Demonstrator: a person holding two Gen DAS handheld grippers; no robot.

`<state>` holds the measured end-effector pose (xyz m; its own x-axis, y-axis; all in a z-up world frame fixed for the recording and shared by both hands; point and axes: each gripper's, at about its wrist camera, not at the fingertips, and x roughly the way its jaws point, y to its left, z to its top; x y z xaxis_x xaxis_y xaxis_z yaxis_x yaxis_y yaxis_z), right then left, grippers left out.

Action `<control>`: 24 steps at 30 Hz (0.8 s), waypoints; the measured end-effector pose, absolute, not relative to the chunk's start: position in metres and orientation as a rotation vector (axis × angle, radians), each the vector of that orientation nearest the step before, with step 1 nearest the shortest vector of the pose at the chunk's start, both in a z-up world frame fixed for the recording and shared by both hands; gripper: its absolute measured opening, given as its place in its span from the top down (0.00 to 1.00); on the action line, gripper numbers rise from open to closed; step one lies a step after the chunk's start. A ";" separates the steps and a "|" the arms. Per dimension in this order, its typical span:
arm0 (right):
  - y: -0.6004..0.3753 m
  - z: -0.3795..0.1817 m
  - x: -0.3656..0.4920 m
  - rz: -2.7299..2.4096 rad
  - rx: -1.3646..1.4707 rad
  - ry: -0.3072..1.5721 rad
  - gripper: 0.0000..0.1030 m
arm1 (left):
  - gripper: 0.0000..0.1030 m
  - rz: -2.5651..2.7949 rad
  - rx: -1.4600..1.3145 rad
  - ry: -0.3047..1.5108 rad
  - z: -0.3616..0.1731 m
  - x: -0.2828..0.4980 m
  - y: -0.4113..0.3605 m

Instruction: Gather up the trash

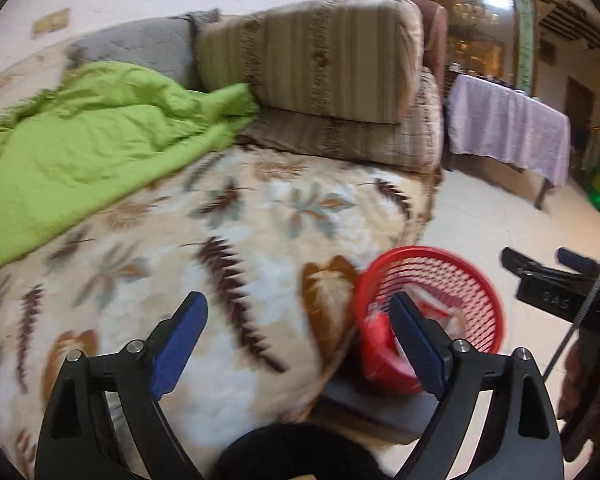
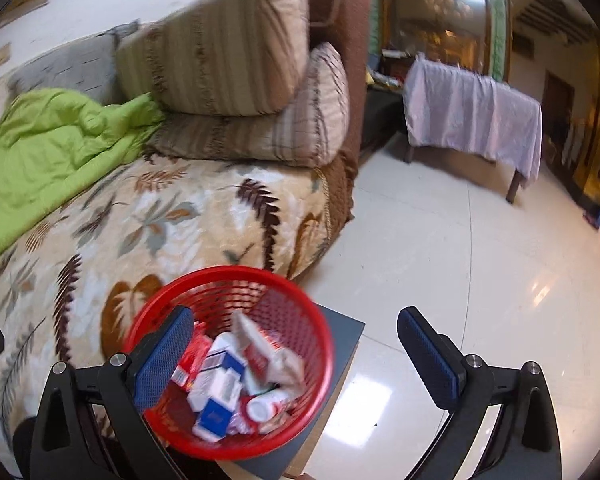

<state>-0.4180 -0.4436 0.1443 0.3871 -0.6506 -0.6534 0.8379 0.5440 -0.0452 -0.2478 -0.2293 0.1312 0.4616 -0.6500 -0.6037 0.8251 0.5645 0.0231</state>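
Observation:
A red mesh basket [image 2: 300,300] stands on a small grey stand beside the sofa, holding several crumpled cartons and wrappers [image 2: 236,376] in red, white and blue. My right gripper [image 2: 296,356] hovers over it, open and empty, its left finger above the basket's near rim. The same basket [image 1: 460,280] shows low on the right in the left wrist view. My left gripper [image 1: 300,332] is open with nothing between its fingers, held over the leaf-patterned sofa cover [image 1: 220,240]; its right finger overlaps the basket. The right gripper's fingers [image 1: 540,272] show at that view's right edge.
A green blanket [image 1: 80,140] lies bunched on the sofa's left. Striped cushions [image 1: 320,68] are stacked at the armrest. A table under a lilac cloth [image 2: 476,112] stands across the glossy tiled floor [image 2: 460,260]. The grey stand [image 2: 340,352] ends just right of the basket.

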 end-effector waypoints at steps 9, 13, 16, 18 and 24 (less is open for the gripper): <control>-0.363 0.145 -0.392 -0.819 0.145 0.694 0.00 | 0.04 -0.736 0.318 0.562 0.125 -0.230 -0.150; -0.352 0.148 -0.387 -0.821 0.107 0.699 0.00 | 0.04 -0.645 0.301 0.510 0.128 -0.223 -0.129; -0.348 0.148 -0.385 -0.823 0.099 0.707 0.00 | 0.04 -0.617 0.274 0.495 0.131 -0.219 -0.120; -0.346 0.148 -0.385 -0.833 0.088 0.714 0.00 | 0.04 -0.602 0.274 0.504 0.132 -0.216 -0.118; -0.349 0.146 -0.384 -0.828 0.108 0.729 0.00 | 0.04 -0.551 0.366 0.499 0.127 -0.216 -0.123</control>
<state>-0.3838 -0.3495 0.1456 0.4514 -0.6326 -0.6293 0.7039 0.6859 -0.1847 -0.2157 -0.1232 0.1271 0.7391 -0.4040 -0.5390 0.5763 0.7936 0.1953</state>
